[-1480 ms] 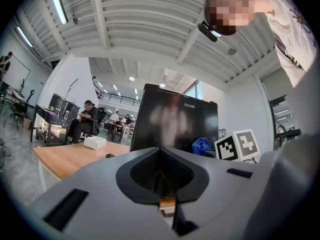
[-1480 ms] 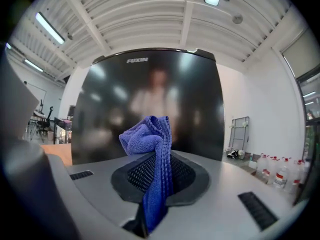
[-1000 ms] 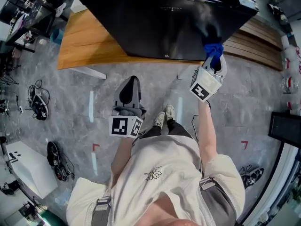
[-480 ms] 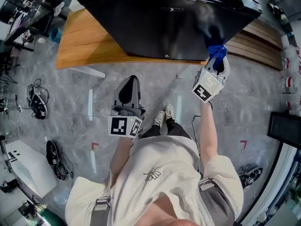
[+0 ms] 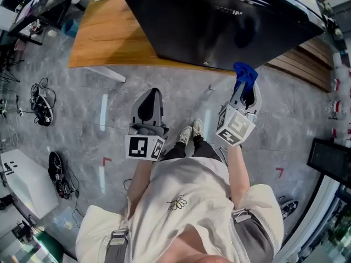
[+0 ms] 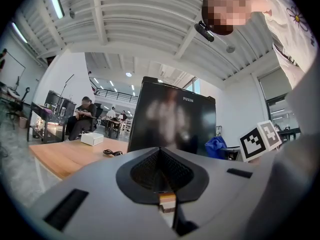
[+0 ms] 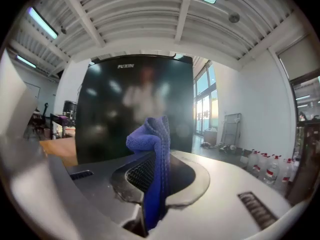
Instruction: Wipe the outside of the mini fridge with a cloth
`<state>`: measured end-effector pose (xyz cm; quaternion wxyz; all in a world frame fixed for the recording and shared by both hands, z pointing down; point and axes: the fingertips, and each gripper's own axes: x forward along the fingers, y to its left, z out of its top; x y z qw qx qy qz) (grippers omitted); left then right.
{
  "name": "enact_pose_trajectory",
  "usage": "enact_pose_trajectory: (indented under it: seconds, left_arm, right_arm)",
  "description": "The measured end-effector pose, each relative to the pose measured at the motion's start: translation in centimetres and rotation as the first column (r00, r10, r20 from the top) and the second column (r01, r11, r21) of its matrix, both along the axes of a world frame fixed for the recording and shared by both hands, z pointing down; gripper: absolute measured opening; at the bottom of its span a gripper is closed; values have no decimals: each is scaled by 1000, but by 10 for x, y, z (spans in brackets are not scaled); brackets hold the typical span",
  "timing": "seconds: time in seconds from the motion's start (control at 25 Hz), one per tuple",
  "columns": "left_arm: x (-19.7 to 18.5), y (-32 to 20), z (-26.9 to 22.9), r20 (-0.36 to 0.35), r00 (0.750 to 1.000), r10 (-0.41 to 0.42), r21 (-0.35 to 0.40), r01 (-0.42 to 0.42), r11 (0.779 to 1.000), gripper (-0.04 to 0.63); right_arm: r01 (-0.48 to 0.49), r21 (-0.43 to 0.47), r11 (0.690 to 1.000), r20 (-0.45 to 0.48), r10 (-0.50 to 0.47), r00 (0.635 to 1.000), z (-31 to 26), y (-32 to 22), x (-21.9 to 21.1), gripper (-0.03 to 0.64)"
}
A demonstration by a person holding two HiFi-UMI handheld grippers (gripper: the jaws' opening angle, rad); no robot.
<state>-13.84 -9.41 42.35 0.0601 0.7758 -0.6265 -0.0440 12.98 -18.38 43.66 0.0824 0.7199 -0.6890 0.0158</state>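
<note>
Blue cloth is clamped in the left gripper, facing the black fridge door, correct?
No. The cloth is clamped in the right gripper, not the left, as the right gripper view shows. The left gripper is shut on nothing. The cloth does face the black fridge.

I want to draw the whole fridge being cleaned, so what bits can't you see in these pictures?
1. The mini fridge, upper part: head view, cut off by the top edge.
2. Its door, lower part: right gripper view, hidden behind the blue cloth and right tongs.
3. Smudges on the door: every view, lost in blurry reflections.
4. A white box: left gripper view, too small to identify.
</note>
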Motion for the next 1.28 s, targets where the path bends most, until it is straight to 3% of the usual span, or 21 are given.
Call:
enact_pose_trajectory:
  seconds: [0.12, 0.32, 0.52, 0.64, 0.92, 1.28]
  left_arm:
    - [-15, 9, 6, -3, 1000, -21, -11, 21, 1000, 5]
    - [-38, 26, 22, -6, 997, -75, -49, 75, 996, 5]
    - [-58, 48, 38, -7, 987, -158, -94, 157, 983, 5]
    - [-73, 60, 43, -2, 978, -208, -112, 207, 972, 5]
    - [-94, 78, 48, -6, 956, -294, -119, 291, 949, 5]
    - [-73, 64, 46, 2, 972, -236, -110, 234, 966, 5]
  right_arm:
    - [134, -17, 991, 53, -133, 990, 12, 2, -60, 61]
    - [332, 3, 943, 107, -331, 938, 21, -15, -175, 61]
    - [448, 3, 894, 83, -447, 891, 39, -35, -269, 61]
    - [465, -19, 885, 40, -464, 885, 53, -51, -302, 61]
    - [446, -27, 895, 26, -445, 895, 55, -63, -310, 61]
    - [377, -10, 926, 16, -377, 926, 50, -57, -245, 61]
